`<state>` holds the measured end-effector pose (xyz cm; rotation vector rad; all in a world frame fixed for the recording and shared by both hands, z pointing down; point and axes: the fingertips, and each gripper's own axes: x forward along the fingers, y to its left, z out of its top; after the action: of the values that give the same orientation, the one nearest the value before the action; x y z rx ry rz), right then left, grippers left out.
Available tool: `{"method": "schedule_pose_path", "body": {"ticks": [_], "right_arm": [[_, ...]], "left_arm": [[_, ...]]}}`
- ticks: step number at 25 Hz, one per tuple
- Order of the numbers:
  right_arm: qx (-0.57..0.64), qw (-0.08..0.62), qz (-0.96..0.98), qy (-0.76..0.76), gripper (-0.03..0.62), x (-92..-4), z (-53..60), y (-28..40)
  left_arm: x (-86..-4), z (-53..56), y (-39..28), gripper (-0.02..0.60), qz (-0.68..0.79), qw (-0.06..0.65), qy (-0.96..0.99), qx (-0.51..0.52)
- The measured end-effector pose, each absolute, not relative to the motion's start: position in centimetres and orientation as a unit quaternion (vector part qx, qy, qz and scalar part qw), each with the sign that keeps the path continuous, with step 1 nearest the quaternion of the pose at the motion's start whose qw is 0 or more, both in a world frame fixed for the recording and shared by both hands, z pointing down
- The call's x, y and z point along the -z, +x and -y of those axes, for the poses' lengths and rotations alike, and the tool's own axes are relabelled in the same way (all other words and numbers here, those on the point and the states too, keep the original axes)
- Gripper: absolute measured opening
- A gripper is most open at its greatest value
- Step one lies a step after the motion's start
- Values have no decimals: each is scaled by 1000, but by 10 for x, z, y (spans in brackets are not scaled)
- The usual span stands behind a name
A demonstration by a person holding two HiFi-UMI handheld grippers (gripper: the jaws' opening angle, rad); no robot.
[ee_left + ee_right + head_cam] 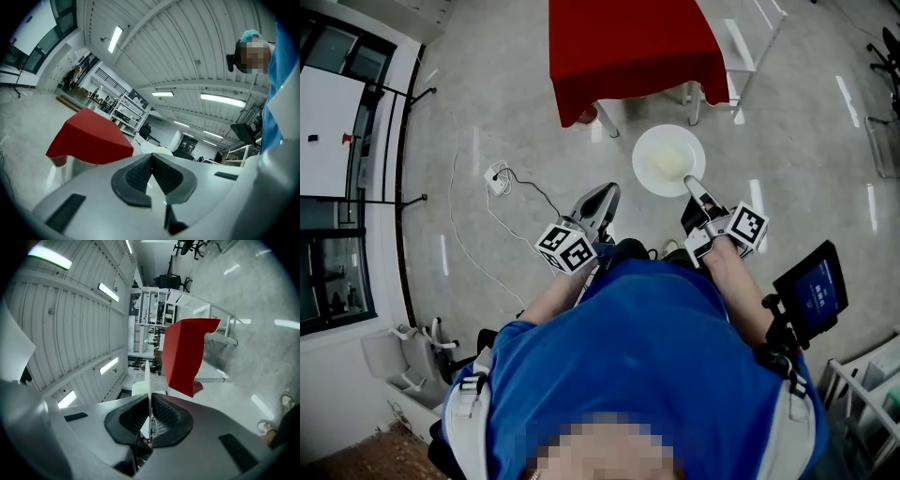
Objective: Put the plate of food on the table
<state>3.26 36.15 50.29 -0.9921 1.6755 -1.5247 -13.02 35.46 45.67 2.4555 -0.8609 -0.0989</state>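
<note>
The plate (668,160) sits just above the middle of the head view, over bare floor (787,141). A pale patch of food (670,165) lies in it. Its lower right rim is pinched in the right tool (692,184), whose pads are closed on that edge. In the right gripper view the plate (146,376) shows edge-on as a thin white blade running up from between the pads of the right tool (150,404).

The table (633,47), under a red cloth, fills the upper middle of the head view. Its near edge lies just above the plate's far rim, and a narrow strip of floor shows between them. White legs stand under that edge, left and right of the plate.

The left tool (602,199) is at centre, left of the plate and apart from it. In the left gripper view the left tool (152,164) has its pads together and nothing between them, and the table (89,138) shows at left beyond them.

The floor is open to the plate's right. On its left a cable (525,187) trails from a socket block (497,178), well clear of the table legs. A dark screen (811,291) sits at the right edge.
</note>
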Motion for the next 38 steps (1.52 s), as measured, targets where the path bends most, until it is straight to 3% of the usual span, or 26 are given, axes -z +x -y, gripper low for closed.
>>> {"method": "schedule_pose_path", "body": {"ticks": [22, 38], "right_arm": [[571, 331, -632, -407, 12, -478, -327, 28], [557, 336, -629, -426, 12, -493, -143, 2]], "left_arm": [[-431, -299, -133, 6, 295, 278, 913, 53], [-446, -113, -161, 6, 268, 271, 923, 55]]}}
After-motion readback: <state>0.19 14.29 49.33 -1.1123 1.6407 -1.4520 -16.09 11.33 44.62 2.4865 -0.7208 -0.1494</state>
